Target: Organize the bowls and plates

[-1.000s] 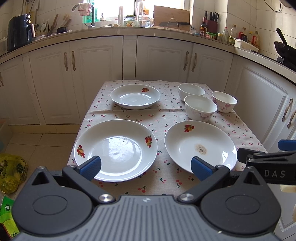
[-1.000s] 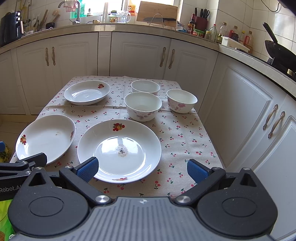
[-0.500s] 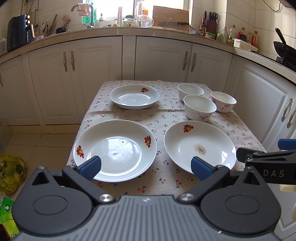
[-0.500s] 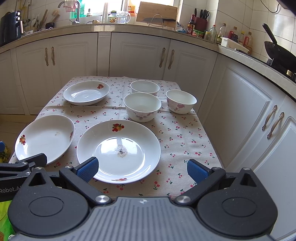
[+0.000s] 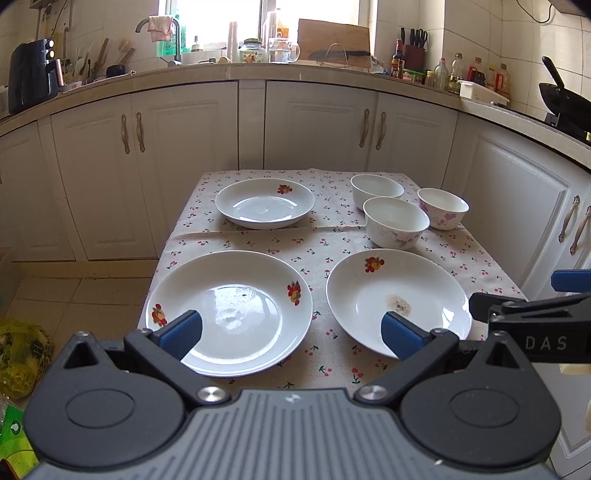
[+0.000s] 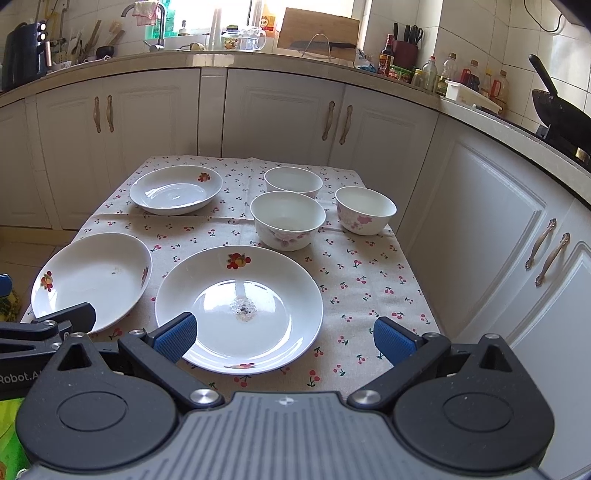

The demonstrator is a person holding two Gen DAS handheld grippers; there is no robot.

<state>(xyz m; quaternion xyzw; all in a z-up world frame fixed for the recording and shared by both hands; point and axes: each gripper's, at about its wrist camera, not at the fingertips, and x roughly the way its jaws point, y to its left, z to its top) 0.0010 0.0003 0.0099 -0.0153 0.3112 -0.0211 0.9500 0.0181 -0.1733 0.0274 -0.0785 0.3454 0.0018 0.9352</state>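
Both claws [image 5: 291, 334] [image 6: 284, 336] gape above the near plates [image 5: 229, 312].

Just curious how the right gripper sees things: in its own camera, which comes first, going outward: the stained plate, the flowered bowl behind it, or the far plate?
1. Stained plate, right before the right gripper.
2. Flowered bowl, behind it.
3. Far plate, back left.

Home kitchen. White cabinets [image 5: 177, 155] ran beneath a counter crowded with a faucet [image 5: 155, 29], knife block [image 5: 413, 55], oil bottles [image 6: 469, 79] and a wok [image 6: 557, 110] (tiled walls behind); cherry-print cloth [image 6: 354, 266] covered the desk.
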